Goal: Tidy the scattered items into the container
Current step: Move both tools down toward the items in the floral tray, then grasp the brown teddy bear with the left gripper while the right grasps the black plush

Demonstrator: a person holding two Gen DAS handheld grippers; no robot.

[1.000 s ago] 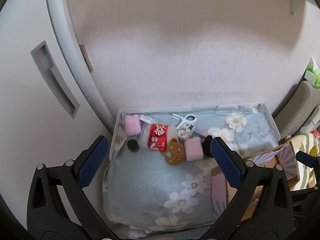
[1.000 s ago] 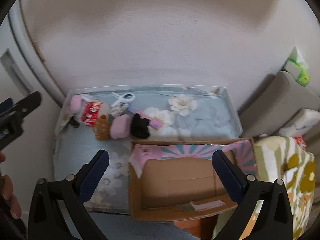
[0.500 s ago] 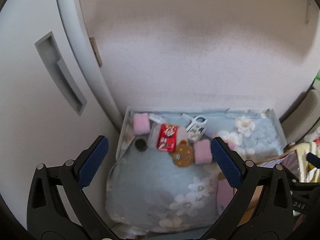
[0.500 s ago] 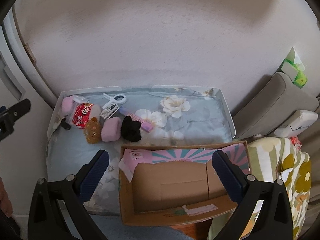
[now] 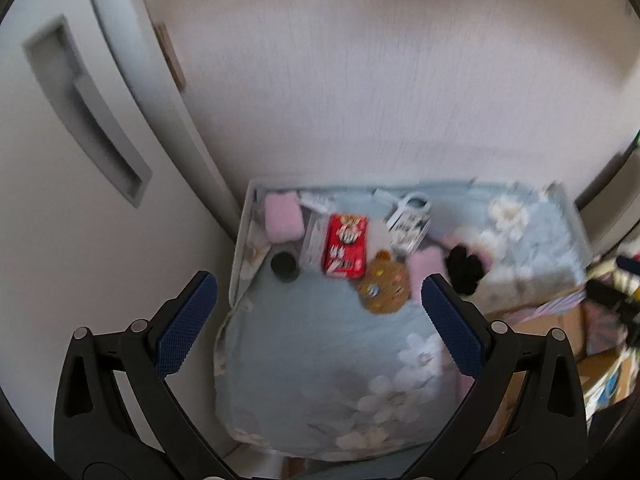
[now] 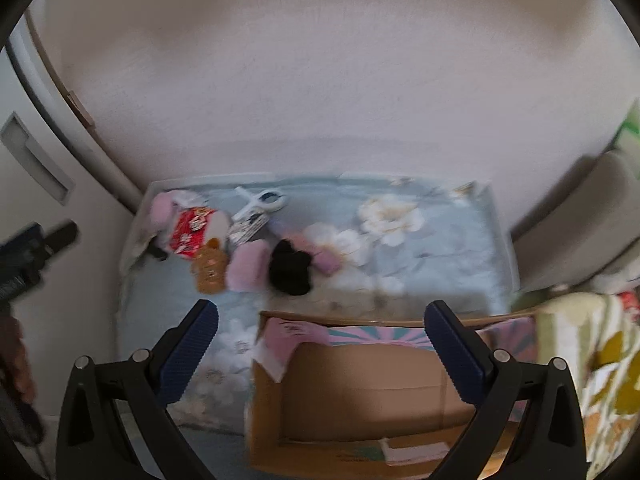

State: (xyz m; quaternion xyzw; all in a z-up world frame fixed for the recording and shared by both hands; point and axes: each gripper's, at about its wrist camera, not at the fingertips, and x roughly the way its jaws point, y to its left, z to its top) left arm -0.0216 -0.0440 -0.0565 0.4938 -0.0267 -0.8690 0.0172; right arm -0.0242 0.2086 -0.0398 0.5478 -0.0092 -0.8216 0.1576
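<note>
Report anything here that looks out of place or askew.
The small items, among them a red snack packet, a brown bear-shaped toy and a black fuzzy thing, lie scattered on the floral cloth, none in the cardboard box, which looks empty. Nothing looks spilled or broken.

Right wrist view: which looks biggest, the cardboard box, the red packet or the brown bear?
1. Cardboard box, far the largest, though nearest the camera.
2. Red packet and brown bear look about alike; blur makes ranking them unsure.
</note>
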